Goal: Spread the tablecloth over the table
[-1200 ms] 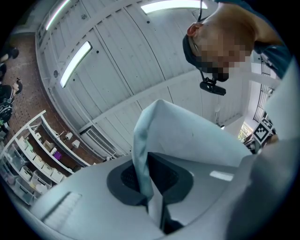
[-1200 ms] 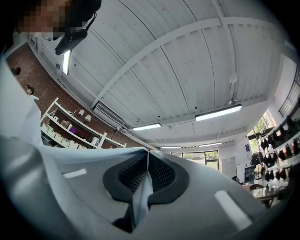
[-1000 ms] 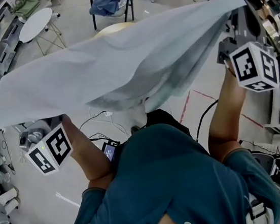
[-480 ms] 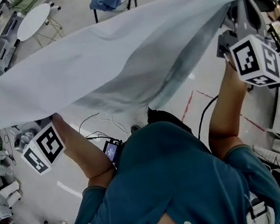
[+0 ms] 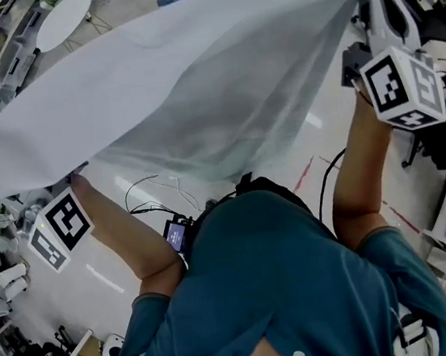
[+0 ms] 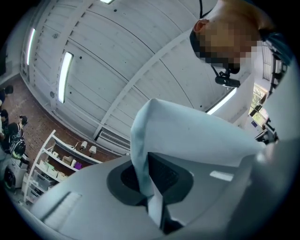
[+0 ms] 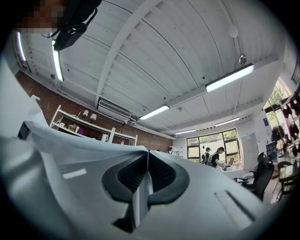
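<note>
The pale tablecloth (image 5: 194, 79) hangs spread in the air. The left gripper (image 6: 151, 186) pinches one end of it, and the right gripper (image 7: 140, 187) the opposite end — both clamped tight on fabric.

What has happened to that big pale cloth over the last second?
The tablecloth has swung up and forward, opening from a sagging drape into a broader, flatter sheet that fills more of the head view. The left gripper has drifted a little outward. Unchanged: the left gripper and the right gripper both stay clamped on the tablecloth's edge, and nothing has been let go.
</note>
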`<state>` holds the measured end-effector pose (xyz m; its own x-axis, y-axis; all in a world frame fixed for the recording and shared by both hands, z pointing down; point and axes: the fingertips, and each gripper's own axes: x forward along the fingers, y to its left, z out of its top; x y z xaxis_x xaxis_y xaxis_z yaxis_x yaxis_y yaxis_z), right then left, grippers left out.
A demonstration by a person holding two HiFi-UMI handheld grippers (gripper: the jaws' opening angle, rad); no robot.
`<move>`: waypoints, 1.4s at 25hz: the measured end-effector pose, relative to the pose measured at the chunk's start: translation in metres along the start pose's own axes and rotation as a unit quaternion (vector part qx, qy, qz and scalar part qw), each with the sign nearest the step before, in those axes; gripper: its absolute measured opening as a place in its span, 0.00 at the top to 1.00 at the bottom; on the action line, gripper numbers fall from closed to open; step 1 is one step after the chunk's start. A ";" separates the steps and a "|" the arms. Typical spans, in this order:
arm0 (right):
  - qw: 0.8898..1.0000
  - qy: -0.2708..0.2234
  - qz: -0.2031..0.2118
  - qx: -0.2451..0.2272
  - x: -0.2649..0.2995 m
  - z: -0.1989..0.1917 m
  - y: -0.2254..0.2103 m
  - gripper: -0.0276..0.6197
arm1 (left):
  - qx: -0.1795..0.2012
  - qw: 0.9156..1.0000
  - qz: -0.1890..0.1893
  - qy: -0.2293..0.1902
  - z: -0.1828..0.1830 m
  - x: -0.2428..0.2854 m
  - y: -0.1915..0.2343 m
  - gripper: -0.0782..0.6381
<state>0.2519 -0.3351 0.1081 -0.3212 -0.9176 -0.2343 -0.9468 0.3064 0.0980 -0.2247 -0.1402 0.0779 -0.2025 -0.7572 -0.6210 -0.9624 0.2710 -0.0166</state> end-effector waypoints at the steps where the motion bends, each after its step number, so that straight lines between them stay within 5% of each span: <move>1: 1.000 0.002 0.007 0.004 0.008 -0.006 -0.001 0.94 | 0.007 1.000 0.005 0.004 -0.002 0.002 -0.002 0.89; 17: 0.997 0.051 0.057 0.023 0.123 -0.081 0.040 0.94 | 0.050 0.996 0.034 0.064 -0.078 0.056 0.036 0.89; 35: 0.983 0.158 0.088 -0.005 0.264 -0.214 0.123 0.94 | 0.025 0.980 0.048 0.191 -0.288 0.111 0.123 0.89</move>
<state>0.0543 -0.5936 0.2649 -0.4564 -0.8842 0.0996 -0.8765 0.4661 0.1203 -0.4178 -0.3622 0.2322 -0.3541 -0.8915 -0.2825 -0.9274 0.3737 -0.0169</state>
